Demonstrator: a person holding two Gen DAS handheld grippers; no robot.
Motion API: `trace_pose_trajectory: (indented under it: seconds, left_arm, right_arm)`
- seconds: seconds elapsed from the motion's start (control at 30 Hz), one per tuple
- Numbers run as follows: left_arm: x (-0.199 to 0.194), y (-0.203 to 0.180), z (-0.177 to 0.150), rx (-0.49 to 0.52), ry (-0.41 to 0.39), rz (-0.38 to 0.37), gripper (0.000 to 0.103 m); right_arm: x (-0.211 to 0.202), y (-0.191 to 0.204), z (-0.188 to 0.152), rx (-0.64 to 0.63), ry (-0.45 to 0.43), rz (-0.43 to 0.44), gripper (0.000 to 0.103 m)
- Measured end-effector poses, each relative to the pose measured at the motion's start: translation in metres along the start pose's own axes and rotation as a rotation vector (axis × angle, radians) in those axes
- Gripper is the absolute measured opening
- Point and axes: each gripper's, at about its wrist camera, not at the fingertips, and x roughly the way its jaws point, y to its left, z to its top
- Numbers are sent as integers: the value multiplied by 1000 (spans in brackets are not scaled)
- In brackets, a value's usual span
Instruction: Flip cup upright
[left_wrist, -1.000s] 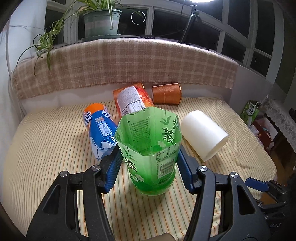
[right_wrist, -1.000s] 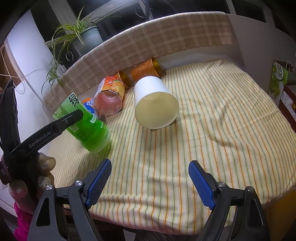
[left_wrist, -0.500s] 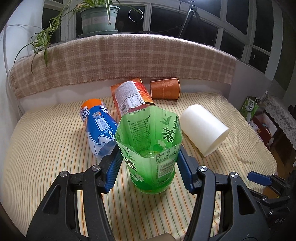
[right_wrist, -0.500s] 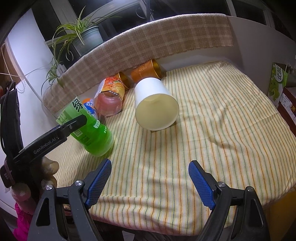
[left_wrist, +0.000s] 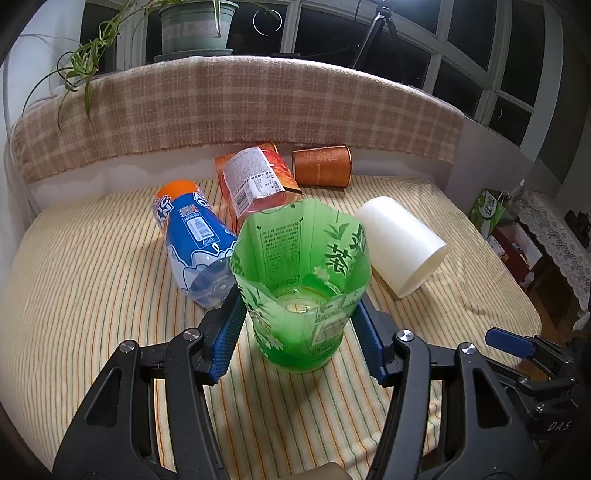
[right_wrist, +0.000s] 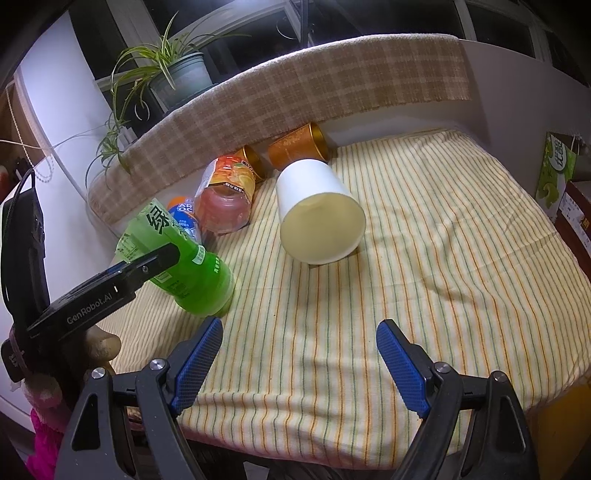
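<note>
A green cut-bottle cup (left_wrist: 303, 295) stands upright with its open mouth up and its base on the striped cloth (left_wrist: 92, 295). My left gripper (left_wrist: 299, 325) is shut on the cup, a blue pad pressed to each side low on its wall. In the right wrist view the green cup (right_wrist: 199, 273) shows at the left, with a left gripper finger (right_wrist: 147, 266) across it. My right gripper (right_wrist: 299, 354) hangs open over the table's front edge and holds nothing.
Other cups lie on their sides: a white one (left_wrist: 399, 243) to the right, a blue one (left_wrist: 195, 240) just left, an orange-labelled one (left_wrist: 255, 184) and a copper one (left_wrist: 321, 166) behind. A plaid-covered ledge with a potted plant (left_wrist: 195, 29) borders the back.
The left gripper has shifted slightly toward the right gripper with the green cup, and the cup has settled onto the cloth. The right gripper has not moved.
</note>
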Motion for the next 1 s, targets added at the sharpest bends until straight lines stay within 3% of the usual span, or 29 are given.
trace_pose_trajectory:
  seconds: [0.37, 0.7, 0.8, 1.0]
  left_arm:
    - [-3, 4, -4, -18, 15, -28, 59]
    - [-12, 12, -10, -31, 20, -41, 68]
    - [-18, 16, -12, -38, 9, -42, 78]
    - [-36, 26, -18, -49, -31, -15, 78]
  right_arm:
    - [-2, 5, 1, -19, -15, -11, 87]
    - [-5, 17, 7, -66, -47, -38, 87]
    - [-5, 21, 9, -80, -56, -42, 88]
    - [-8, 29, 12, -113, -87, -67, 89]
